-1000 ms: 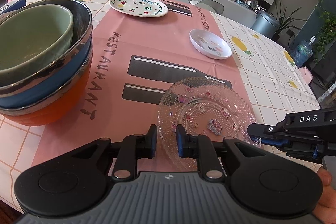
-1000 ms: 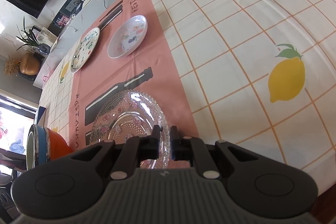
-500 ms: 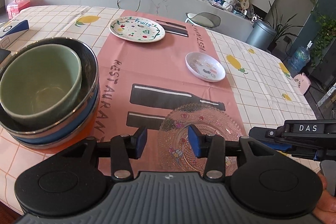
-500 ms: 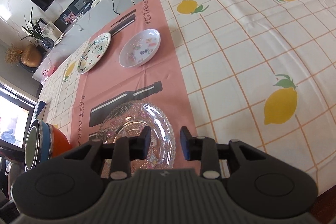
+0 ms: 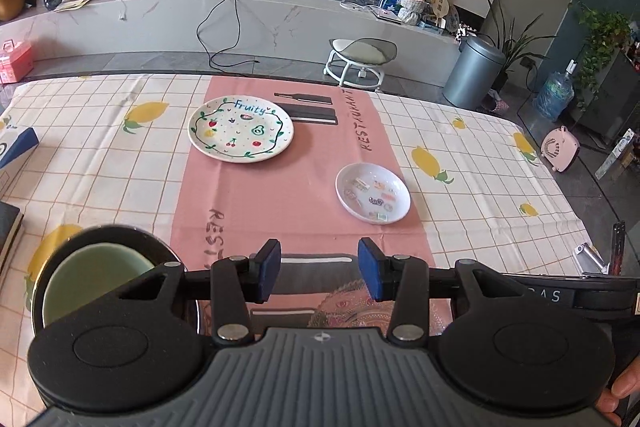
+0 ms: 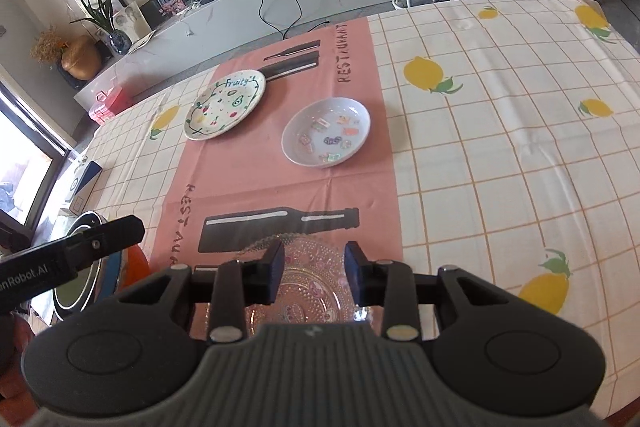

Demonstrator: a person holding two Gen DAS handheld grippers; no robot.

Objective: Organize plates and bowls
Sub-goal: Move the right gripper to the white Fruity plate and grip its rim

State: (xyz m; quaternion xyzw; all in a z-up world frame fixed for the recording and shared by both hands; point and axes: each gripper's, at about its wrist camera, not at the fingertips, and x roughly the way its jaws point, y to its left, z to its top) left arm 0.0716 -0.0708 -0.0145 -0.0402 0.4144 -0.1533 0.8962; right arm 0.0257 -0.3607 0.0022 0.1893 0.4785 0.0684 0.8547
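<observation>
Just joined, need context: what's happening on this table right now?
A person is sorting dishes with a handheld gripper in each hand. Both the left gripper and the right gripper are open and empty, above the clear glass plate lying on the pink runner. The bowls are already nested in one stack at the left. The Fruity plate and the small white dish sit apart, farther up the runner, not yet stacked.
</observation>
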